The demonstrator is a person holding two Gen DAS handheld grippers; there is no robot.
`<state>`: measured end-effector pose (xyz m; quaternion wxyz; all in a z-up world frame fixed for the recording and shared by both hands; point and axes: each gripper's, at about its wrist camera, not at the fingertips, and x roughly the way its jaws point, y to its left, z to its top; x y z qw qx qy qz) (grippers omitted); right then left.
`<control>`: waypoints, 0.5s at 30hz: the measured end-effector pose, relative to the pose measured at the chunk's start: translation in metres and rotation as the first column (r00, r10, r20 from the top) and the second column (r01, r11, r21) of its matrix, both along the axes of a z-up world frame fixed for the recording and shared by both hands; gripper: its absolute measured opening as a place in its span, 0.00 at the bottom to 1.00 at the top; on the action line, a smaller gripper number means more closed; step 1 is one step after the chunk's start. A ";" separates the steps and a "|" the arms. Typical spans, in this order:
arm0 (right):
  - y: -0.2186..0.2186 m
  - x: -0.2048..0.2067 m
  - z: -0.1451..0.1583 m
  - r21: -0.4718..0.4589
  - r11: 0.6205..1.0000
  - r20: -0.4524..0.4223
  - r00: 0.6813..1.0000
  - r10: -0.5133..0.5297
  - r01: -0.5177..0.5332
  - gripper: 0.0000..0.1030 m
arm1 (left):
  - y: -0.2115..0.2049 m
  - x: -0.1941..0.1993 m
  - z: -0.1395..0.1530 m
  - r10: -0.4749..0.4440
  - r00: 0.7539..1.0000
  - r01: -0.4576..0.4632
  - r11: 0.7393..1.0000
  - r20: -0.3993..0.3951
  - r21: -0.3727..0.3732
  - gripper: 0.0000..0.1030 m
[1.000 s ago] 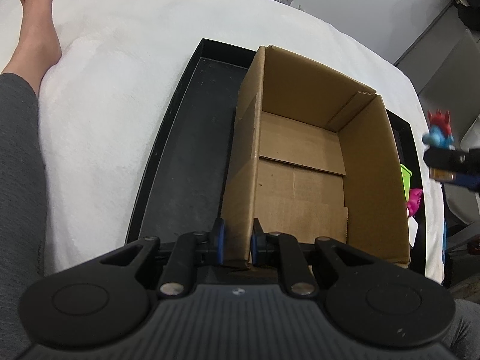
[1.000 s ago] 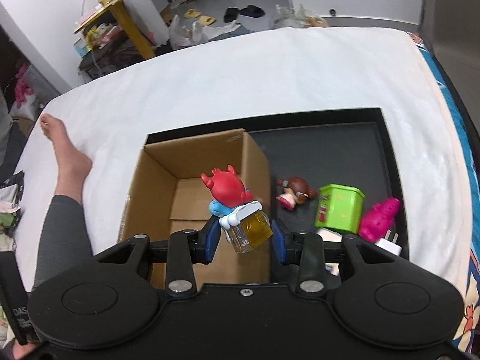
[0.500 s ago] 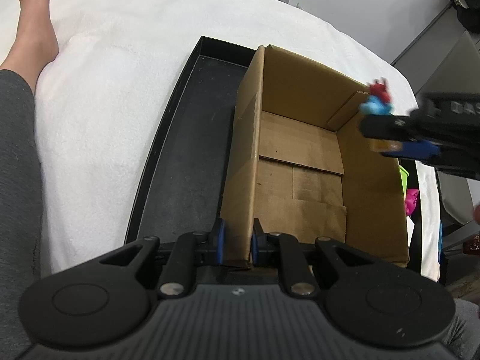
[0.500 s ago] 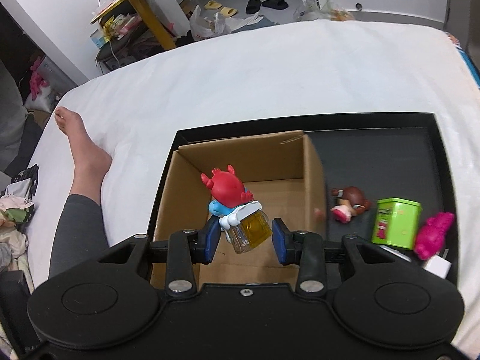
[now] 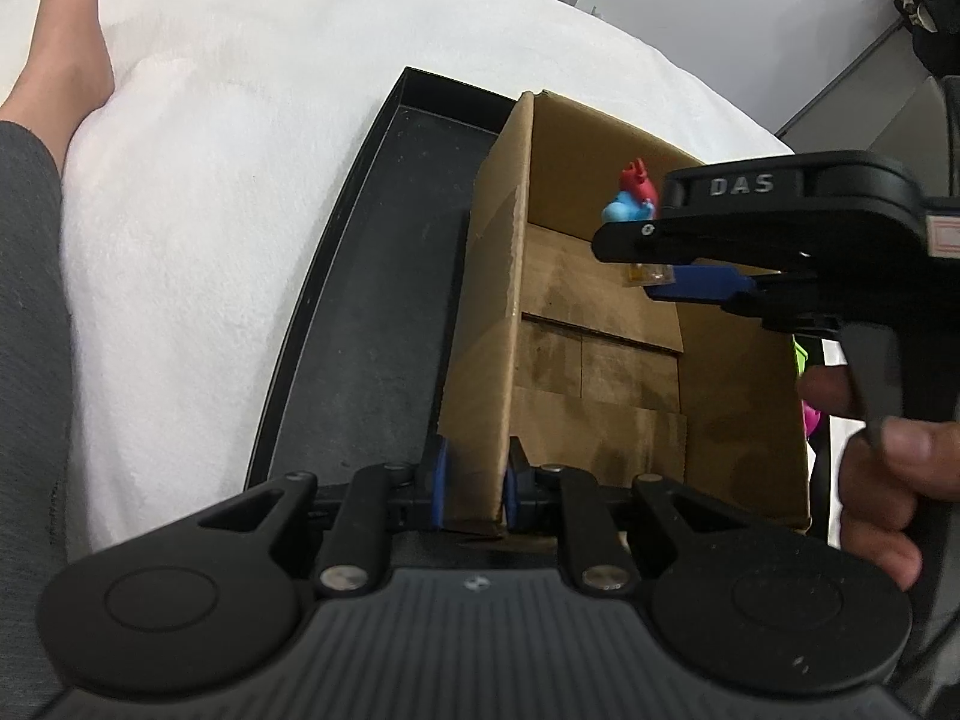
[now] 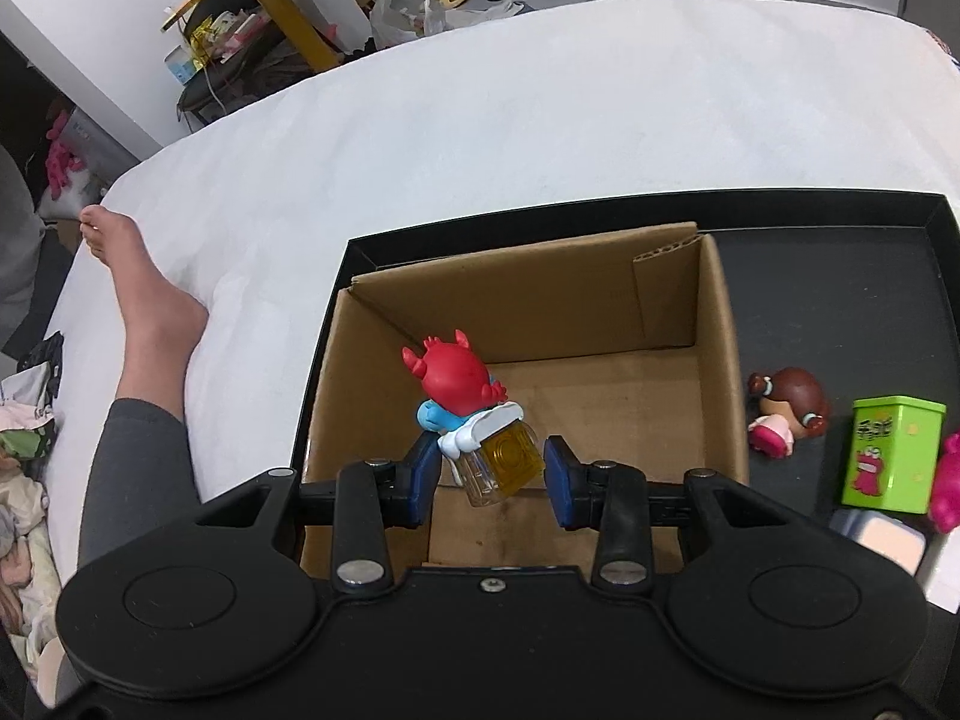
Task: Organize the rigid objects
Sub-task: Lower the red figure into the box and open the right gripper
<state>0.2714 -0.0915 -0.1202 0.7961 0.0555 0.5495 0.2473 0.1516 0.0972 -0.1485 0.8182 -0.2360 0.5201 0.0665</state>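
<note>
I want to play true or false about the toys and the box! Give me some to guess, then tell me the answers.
1. The right gripper holds a red and blue toy. True.
2. The cardboard box is full of toys. False: its floor is bare.
3. The left gripper pinches the box's wall. True.
4. The green tin is inside the box. False: it stands on the black tray beside the box.
</note>
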 end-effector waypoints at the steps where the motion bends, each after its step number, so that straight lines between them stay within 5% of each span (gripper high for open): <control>1: 0.001 0.000 -0.001 -0.006 1.000 0.002 1.000 -0.003 0.003 0.36 | 0.001 0.000 0.000 0.003 1.000 -0.003 1.000 0.000 -0.004 0.17; 12: 0.003 -0.001 -0.007 0.015 1.000 -0.002 1.000 0.004 -0.004 0.41 | 0.002 0.001 -0.002 0.010 1.000 -0.010 1.000 -0.010 -0.009 0.17; 15: -0.005 -0.003 0.000 0.019 1.000 0.004 1.000 -0.010 0.010 0.50 | 0.001 0.002 -0.001 0.006 1.000 -0.006 1.000 -0.012 0.000 0.17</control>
